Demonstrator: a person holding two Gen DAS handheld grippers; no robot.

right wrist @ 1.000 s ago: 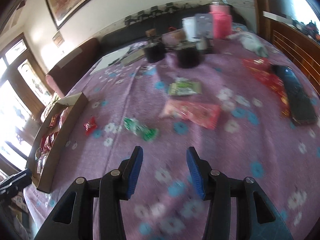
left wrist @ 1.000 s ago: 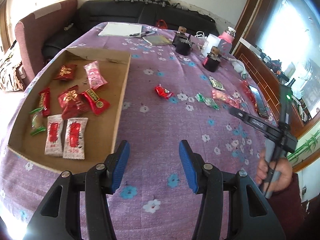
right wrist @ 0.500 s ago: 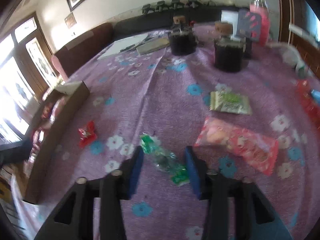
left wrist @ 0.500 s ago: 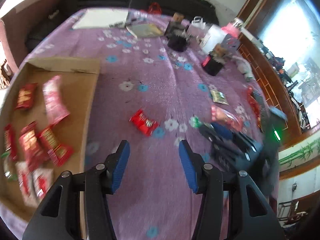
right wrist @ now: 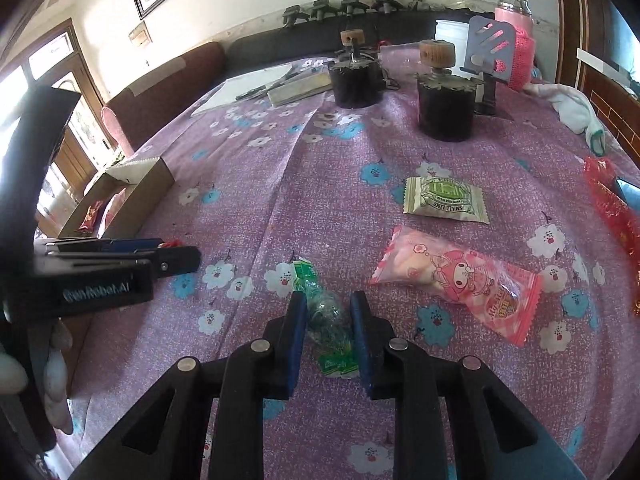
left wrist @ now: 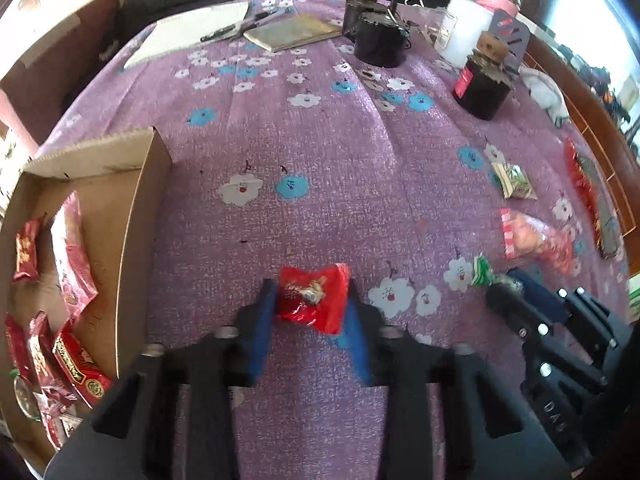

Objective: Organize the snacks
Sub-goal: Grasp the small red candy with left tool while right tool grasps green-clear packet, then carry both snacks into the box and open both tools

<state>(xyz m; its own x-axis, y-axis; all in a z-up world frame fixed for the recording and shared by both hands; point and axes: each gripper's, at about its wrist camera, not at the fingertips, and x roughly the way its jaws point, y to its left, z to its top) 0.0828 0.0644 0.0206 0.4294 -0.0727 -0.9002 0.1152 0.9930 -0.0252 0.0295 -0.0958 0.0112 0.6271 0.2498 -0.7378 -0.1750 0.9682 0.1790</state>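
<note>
My left gripper [left wrist: 310, 300] is down on the purple flowered cloth with a small red wrapped candy [left wrist: 314, 300] between its blue pads; the jaws touch the wrapper's sides. My right gripper [right wrist: 328, 318] has its jaws closed around a green wrapped candy [right wrist: 326, 316] lying on the cloth. The cardboard box [left wrist: 132, 216] with several red and pink snack packs stands at the left. A pink snack bag [right wrist: 456, 280] and a green lime packet [right wrist: 444, 200] lie right of the right gripper. The left gripper also shows in the right wrist view [right wrist: 176, 258].
Two dark jars [right wrist: 444, 108] with cork stoppers, a notebook [left wrist: 292, 32], paper and pens stand at the far end. A red wrapper and a phone [left wrist: 600, 208] lie at the right edge. A white cloth [right wrist: 576, 108] lies at the far right.
Both grippers moved forward and down to the cloth. The left now brackets the red candy; the right's jaws have narrowed around the green candy.
</note>
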